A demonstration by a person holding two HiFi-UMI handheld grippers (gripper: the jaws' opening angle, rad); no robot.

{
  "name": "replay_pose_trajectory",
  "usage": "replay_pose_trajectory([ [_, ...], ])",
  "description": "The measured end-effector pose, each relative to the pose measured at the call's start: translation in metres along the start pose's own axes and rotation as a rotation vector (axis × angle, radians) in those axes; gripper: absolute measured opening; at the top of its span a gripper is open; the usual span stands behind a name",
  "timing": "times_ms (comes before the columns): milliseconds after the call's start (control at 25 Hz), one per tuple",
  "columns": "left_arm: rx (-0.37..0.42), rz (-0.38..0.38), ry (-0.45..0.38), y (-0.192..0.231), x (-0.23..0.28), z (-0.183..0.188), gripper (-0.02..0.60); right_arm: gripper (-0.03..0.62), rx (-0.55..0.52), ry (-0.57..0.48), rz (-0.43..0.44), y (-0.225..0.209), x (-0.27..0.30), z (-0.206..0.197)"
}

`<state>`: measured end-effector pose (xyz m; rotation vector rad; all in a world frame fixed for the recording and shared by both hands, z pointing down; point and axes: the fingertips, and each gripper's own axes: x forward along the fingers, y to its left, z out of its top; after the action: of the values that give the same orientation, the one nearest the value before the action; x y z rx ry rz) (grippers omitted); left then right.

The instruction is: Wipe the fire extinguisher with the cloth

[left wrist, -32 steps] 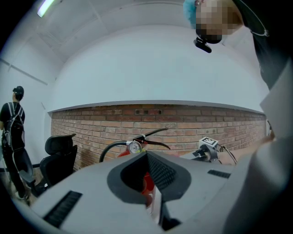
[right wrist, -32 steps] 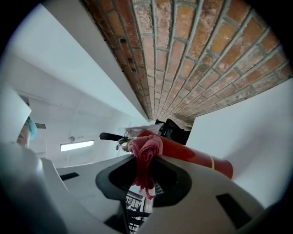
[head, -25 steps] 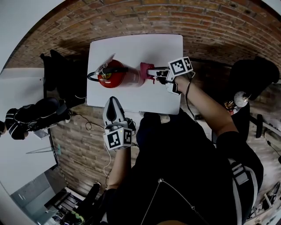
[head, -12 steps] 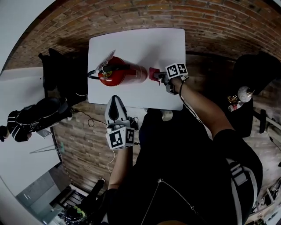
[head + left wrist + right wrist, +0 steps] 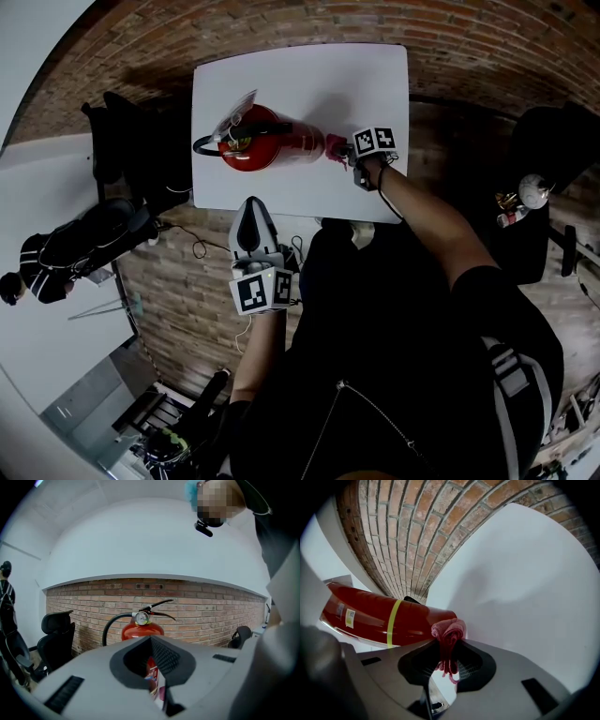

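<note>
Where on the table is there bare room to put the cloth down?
Bare white table beyond the fire extinguisher, up to the far edge, and a narrower strip along the near edge. Crowded at the extinguisher's base, where the right tongs hold the cloth.

Red fire extinguisher (image 5: 277, 148) lying on side; pink cloth (image 5: 336, 146) bunched against its base end

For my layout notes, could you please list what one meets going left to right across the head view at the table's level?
black chair → fire extinguisher → cloth → right gripper
</note>
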<state>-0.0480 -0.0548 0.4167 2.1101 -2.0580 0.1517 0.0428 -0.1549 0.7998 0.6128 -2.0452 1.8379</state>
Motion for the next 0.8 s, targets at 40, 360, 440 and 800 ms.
replay_pose_trajectory([
  [40, 0.002, 0.005, 0.007, 0.003, -0.001, -0.002, 0.009, 0.101, 0.003, -0.002, -0.013, -0.003, 0.003, -0.001],
  [360, -0.011, -0.014, 0.02, 0.017, -0.006, -0.006, 0.009, 0.101, 0.025, -0.003, -0.057, -0.013, 0.018, -0.001],
  [440, -0.004, -0.014, 0.033, 0.021, -0.007, -0.007, 0.009, 0.101, 0.025, -0.002, -0.059, -0.012, 0.021, 0.0],
  [800, 0.002, -0.033, 0.033, 0.03, -0.006, -0.002, 0.009, 0.101, 0.034, 0.004, -0.042, -0.006, 0.03, 0.0],
])
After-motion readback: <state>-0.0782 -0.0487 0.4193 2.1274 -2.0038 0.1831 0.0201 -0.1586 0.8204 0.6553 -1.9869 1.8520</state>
